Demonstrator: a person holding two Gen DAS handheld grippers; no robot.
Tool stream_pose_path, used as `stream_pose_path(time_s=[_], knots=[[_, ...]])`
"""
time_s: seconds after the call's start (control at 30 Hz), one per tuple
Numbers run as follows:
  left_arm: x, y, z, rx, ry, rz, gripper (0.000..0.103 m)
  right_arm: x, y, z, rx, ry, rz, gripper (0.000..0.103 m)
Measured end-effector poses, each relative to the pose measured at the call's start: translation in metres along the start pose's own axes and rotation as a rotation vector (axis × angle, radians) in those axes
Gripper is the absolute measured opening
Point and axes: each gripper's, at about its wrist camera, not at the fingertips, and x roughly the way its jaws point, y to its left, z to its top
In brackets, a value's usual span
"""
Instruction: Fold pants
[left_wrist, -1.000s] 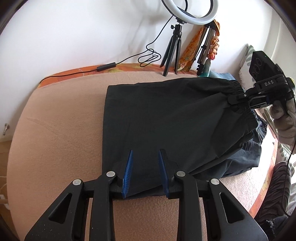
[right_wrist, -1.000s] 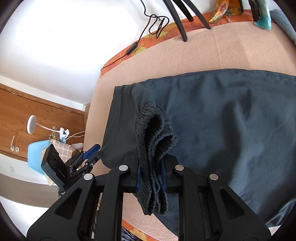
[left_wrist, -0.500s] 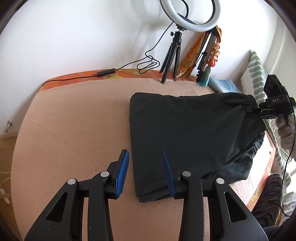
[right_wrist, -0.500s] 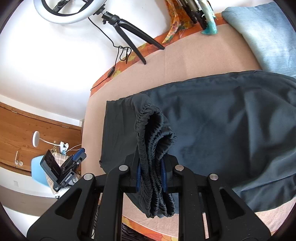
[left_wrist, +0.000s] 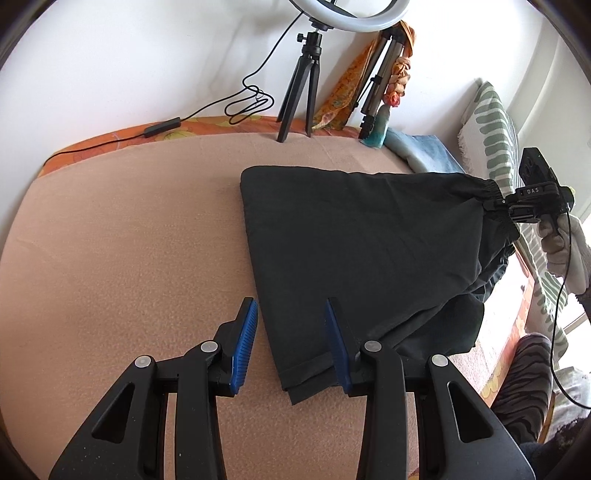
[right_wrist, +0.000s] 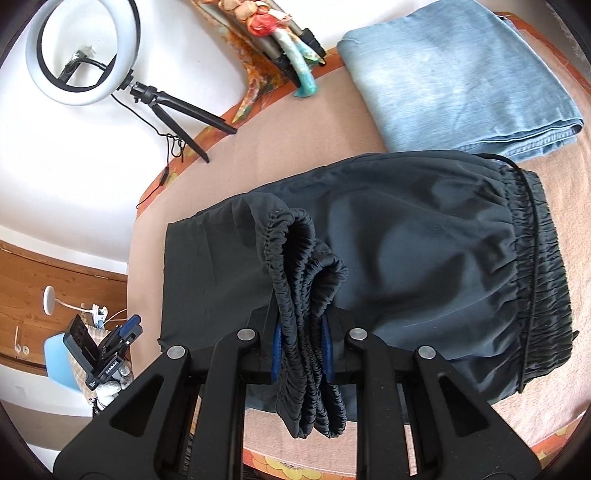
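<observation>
A: How far along is the fold, would you say?

B: Partway, I judge. The dark, thin-fabric pants with the gathered elastic waistband (left_wrist: 362, 251) lie on the peach-coloured blanket covering the bed (left_wrist: 129, 240), already doubled into a rough rectangle with the hem end near the bed's front edge. The waistband (right_wrist: 306, 280) is not down yet; it is lifted off the bed at the other end.

A: Who has it?

B: The right claw (right_wrist: 301, 354). Its blue pads are pinched on a bunched stack of the elastic, which hangs through and below the jaws. In the left wrist view that claw (left_wrist: 517, 206) shows at the far right, carried by a gloved hand (left_wrist: 561, 243), with the cloth pulled up in a sloping sheet from the bed.

A: And the left claw?

B: The left claw (left_wrist: 291, 343) is spread, nothing pressed between its blue pads (left_wrist: 245, 343). It tilts downward over the hem corner; the left-hand pad is over bare blanket and the other over the cloth, so the pants' edge lies in the gap without being gripped.

A: What is left, then?

B: As I read it, the raised waistband end has to be laid down flat, and the layers squared. The folded light-blue denim (right_wrist: 454, 74) beside it looks finished.
</observation>
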Motion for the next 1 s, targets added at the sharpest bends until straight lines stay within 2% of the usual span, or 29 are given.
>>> stream_pose_path(time_s=[0.17,0.33,0.6,0.73,0.8,0.87,0.97,1.0], knots=[[-0.001,-0.003,-0.003,0.034,0.012,-0.032,0.036,-0.010,-0.025,0.006,0.000,0.004,-0.058,0.018],[0.000,-0.014,-0.010,0.120,0.033,-0.072,0.036,-0.016,-0.048,0.012,0.001,-0.005,-0.164,0.018],[0.011,-0.028,-0.019,0.216,0.081,-0.125,0.036,-0.003,-0.072,0.017,0.038,-0.012,-0.230,0.018],[0.016,-0.035,-0.020,0.267,0.098,-0.137,0.036,0.002,-0.062,0.012,-0.004,0.004,-0.295,0.026],[0.019,-0.038,-0.017,0.270,0.099,-0.155,0.036,-0.007,-0.055,0.009,-0.021,-0.018,-0.321,0.043],[0.021,-0.040,-0.012,0.276,0.090,-0.173,0.036,-0.022,-0.044,0.005,-0.040,-0.066,-0.354,0.051],[0.024,-0.043,-0.002,0.272,0.068,-0.197,0.036,-0.043,-0.020,-0.007,-0.075,-0.141,-0.394,0.051],[0.027,-0.043,0.002,0.267,0.063,-0.201,0.036,-0.048,-0.009,-0.012,-0.096,-0.167,-0.372,0.051]])
